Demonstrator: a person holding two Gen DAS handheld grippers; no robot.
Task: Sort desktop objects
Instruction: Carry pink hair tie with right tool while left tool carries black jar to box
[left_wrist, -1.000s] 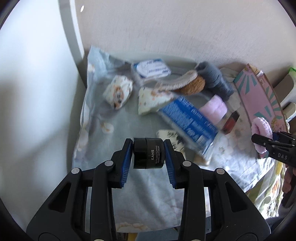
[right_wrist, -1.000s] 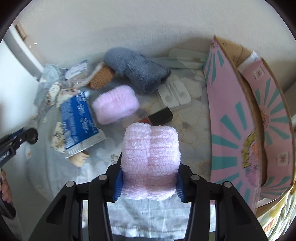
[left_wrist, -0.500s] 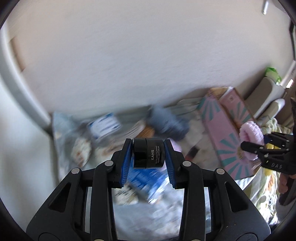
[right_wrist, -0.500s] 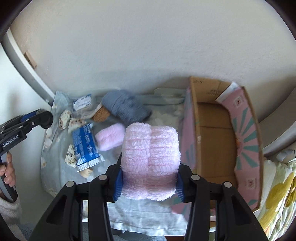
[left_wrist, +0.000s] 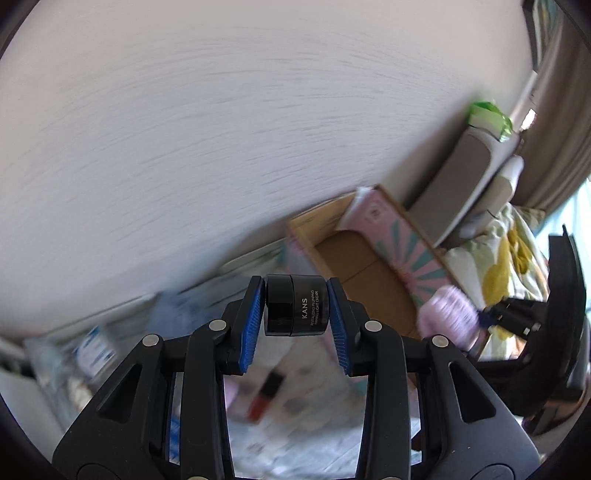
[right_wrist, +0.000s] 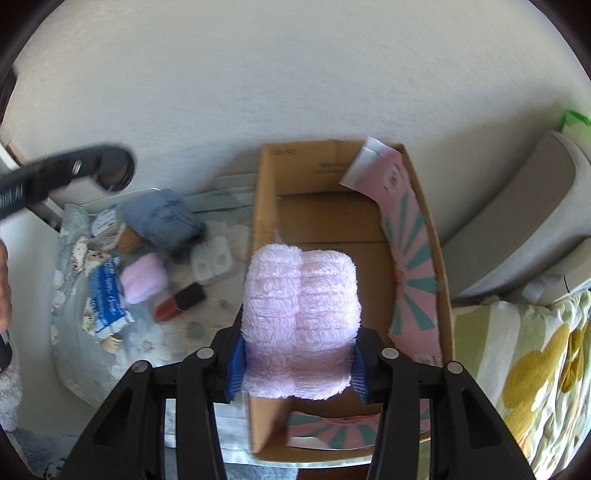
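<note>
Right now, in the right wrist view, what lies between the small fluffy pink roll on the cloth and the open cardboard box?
In the right wrist view, between the small fluffy pink roll and the open cardboard box lie a white two-part plastic case and a red-and-black lipstick.

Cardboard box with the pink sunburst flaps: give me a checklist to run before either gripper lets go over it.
1. Left gripper clamped on the black cylindrical cream jar: ok.
2. Right gripper clamped on the fluffy pink towel roll: ok.
3. Open cardboard box has bare floor to receive things: ok.
4. Pink roll lines up with the box opening in the right wrist view: ok.
5. Black jar over the opening: not ok; in the left wrist view the box lies beyond and to the right.
6. The two grippers clear of each other: cannot tell, both views are blurred.
</note>
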